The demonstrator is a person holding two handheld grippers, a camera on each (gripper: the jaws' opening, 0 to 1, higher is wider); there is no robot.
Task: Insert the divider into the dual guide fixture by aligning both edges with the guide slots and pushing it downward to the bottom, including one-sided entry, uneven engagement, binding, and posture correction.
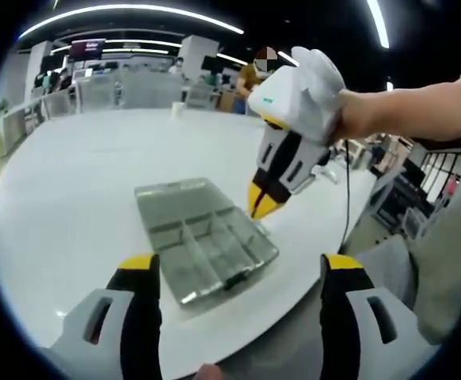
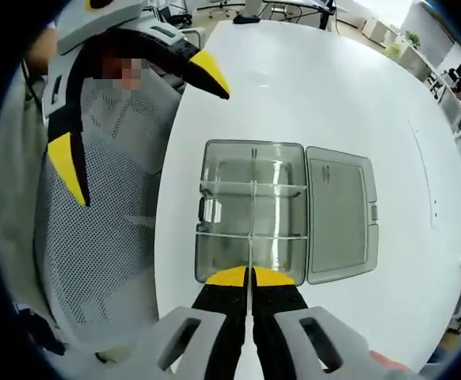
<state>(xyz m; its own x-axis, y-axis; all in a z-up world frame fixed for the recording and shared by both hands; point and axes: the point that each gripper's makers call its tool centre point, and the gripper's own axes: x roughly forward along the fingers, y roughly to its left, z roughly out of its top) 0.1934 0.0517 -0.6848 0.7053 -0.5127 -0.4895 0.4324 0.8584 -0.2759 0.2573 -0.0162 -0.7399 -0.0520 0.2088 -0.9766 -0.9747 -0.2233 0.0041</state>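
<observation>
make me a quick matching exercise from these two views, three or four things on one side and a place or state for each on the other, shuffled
Things:
1. left gripper
2. right gripper
3. clear box
4. box lid

Places or states:
A. swung open, lying flat on the table beside the tray
B. jaws spread wide, nothing between them
C. on the white table, split into compartments by partitions
D. jaws pinched together on a thin clear divider over the box edge

Pairs: 1-B, 2-D, 3-C, 4-A
</observation>
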